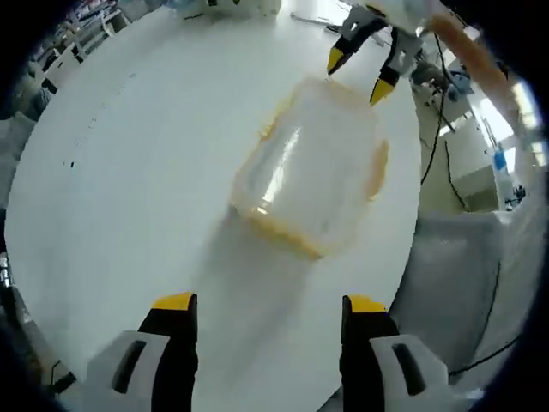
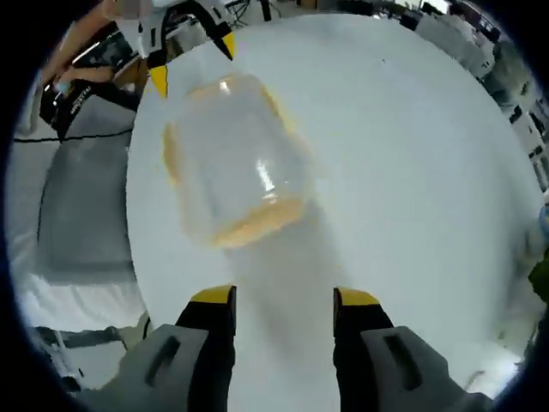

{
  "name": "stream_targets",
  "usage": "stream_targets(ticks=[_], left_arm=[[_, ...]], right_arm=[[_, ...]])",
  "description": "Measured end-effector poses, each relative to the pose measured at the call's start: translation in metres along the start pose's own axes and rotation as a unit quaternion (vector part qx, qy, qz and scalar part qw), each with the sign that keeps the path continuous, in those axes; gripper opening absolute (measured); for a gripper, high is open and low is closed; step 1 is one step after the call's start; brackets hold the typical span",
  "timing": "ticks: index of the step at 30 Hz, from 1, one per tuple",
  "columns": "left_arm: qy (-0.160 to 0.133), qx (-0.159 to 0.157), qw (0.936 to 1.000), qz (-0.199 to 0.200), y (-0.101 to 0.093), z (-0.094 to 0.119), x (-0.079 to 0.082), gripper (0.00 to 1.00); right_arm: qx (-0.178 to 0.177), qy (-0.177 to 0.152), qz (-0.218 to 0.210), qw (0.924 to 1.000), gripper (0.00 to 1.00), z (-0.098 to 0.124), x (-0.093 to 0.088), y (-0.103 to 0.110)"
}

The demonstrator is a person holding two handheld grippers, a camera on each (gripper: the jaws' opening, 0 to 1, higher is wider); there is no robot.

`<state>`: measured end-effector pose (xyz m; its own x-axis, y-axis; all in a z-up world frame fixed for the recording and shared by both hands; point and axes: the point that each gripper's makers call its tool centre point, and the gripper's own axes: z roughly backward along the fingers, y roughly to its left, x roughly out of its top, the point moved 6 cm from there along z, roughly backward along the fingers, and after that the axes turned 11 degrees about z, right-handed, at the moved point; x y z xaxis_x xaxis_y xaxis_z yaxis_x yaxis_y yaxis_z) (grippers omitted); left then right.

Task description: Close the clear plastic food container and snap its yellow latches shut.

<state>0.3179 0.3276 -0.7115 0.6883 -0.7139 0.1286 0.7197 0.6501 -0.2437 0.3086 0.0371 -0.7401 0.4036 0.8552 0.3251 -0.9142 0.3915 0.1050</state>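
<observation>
A clear plastic food container (image 1: pixel 313 167) with yellow latches along its rim rests on the white table (image 1: pixel 146 154), blurred by motion. My left gripper (image 1: pixel 270 305) is open, its jaws wide apart and short of the container's near end. Beyond the container's far end, the right gripper (image 1: pixel 358 70) shows with its jaws apart. In the right gripper view the container (image 2: pixel 232 163) lies ahead of my open right gripper (image 2: pixel 283 299), and the left gripper (image 2: pixel 190 62) hangs past its far end. Nothing sits between either pair of jaws.
The table's edge (image 1: pixel 412 232) runs close to the container, with grey cloth (image 1: pixel 463 275) and cables below it. A person's arm (image 1: pixel 467 43) shows behind the right gripper. Shelves and clutter (image 2: pixel 463 34) stand past the table's far side.
</observation>
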Motion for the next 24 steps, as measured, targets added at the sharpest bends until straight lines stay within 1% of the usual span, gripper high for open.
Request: stream_targets(ticks=[1, 2, 3, 4, 5, 6, 7, 8, 10, 11, 12, 13, 14, 15, 16, 17, 18, 19, 20, 21, 22, 23, 24], left_arm=[[-0.006, -0.015, 0.9996, 0.024, -0.003, 0.0, 0.001, 0.62], [-0.018, -0.022, 0.9955, 0.09, -0.004, 0.001, 0.004, 0.58], [-0.032, -0.033, 0.9871, 0.153, -0.007, 0.0, 0.006, 0.56], [-0.029, -0.085, 0.9694, 0.229, -0.016, 0.0, 0.006, 0.58], [-0.027, -0.118, 0.957, 0.263, -0.022, 0.0, 0.007, 0.58], [-0.048, -0.162, 0.9396, 0.298, -0.027, 0.0, 0.012, 0.57], [-0.057, -0.176, 0.9263, 0.328, -0.029, -0.001, 0.015, 0.56], [-0.072, -0.174, 0.9153, 0.356, -0.026, -0.002, 0.018, 0.56], [-0.077, -0.16, 0.9117, 0.371, -0.021, -0.004, 0.019, 0.55], [-0.075, -0.146, 0.9165, 0.365, -0.021, -0.006, 0.018, 0.55], [-0.071, -0.133, 0.9218, 0.357, -0.02, -0.008, 0.018, 0.55], [-0.072, -0.129, 0.9224, 0.357, -0.021, -0.009, 0.019, 0.55], [-0.072, -0.132, 0.9214, 0.358, -0.022, -0.01, 0.019, 0.55], [-0.07, -0.135, 0.919, 0.364, -0.03, -0.012, 0.019, 0.55], [-0.067, -0.14, 0.917, 0.368, -0.033, -0.013, 0.02, 0.53], [-0.067, -0.139, 0.9128, 0.378, -0.03, -0.013, 0.023, 0.51], [-0.069, -0.137, 0.9114, 0.382, -0.03, -0.013, 0.023, 0.48], [-0.071, -0.132, 0.9116, 0.383, -0.033, -0.015, 0.024, 0.42], [-0.072, -0.13, 0.912, 0.382, -0.034, -0.016, 0.025, 0.4], [-0.071, -0.124, 0.911, 0.387, -0.036, -0.019, 0.025, 0.4], [-0.071, -0.124, 0.9111, 0.387, -0.038, -0.02, 0.025, 0.43], [-0.069, -0.123, 0.9094, 0.391, -0.034, -0.02, 0.027, 0.44], [-0.069, -0.123, 0.9091, 0.392, -0.034, -0.021, 0.028, 0.44]], right_arm=[[0.002, -0.004, -0.011, 0.9999, 0.4, 0.001, 0.001, 0.0], [0.007, -0.017, -0.038, 0.9991, 0.39, 0.003, 0.003, 0.0], [0.011, -0.03, -0.057, 0.9979, 0.39, 0.004, 0.005, 0.001], [0.019, -0.045, -0.086, 0.9951, 0.39, 0.007, 0.008, 0.002], [0.025, -0.056, -0.102, 0.9928, 0.4, 0.008, 0.01, 0.004], [0.038, -0.074, -0.127, 0.9885, 0.41, 0.011, 0.015, 0.007], [0.048, -0.083, -0.147, 0.9844, 0.42, 0.012, 0.017, 0.009], [0.061, -0.093, -0.175, 0.9782, 0.41, 0.015, 0.021, 0.011], [0.079, -0.122, -0.209, 0.967, 0.36, 0.018, 0.028, 0.013], [0.083, -0.131, -0.222, 0.9626, 0.33, 0.019, 0.029, 0.013], [0.084, -0.14, -0.242, 0.9564, 0.31, 0.02, 0.031, 0.011], [0.084, -0.142, -0.254, 0.9529, 0.28, 0.02, 0.031, 0.01], [0.084, -0.146, -0.272, 0.9474, 0.26, 0.019, 0.031, 0.007], [0.083, -0.149, -0.284, 0.9435, 0.26, 0.018, 0.03, 0.006], [0.085, -0.149, -0.291, 0.9411, 0.27, 0.017, 0.03, 0.005], [0.09, -0.154, -0.316, 0.9319, 0.27, 0.015, 0.03, 0.004], [0.094, -0.159, -0.331, 0.9253, 0.27, 0.013, 0.031, 0.004], [0.106, -0.169, -0.351, 0.9148, 0.26, 0.01, 0.033, 0.005], [0.118, -0.172, -0.363, 0.9083, 0.26, 0.009, 0.034, 0.008], [0.127, -0.174, -0.373, 0.9026, 0.26, 0.007, 0.035, 0.01], [0.123, -0.173, -0.369, 0.9047, 0.27, 0.005, 0.034, 0.009], [0.12, -0.17, -0.371, 0.905, 0.27, 0.003, 0.033, 0.009], [0.116, -0.167, -0.375, 0.9047, 0.26, 0.001, 0.032, 0.011]])
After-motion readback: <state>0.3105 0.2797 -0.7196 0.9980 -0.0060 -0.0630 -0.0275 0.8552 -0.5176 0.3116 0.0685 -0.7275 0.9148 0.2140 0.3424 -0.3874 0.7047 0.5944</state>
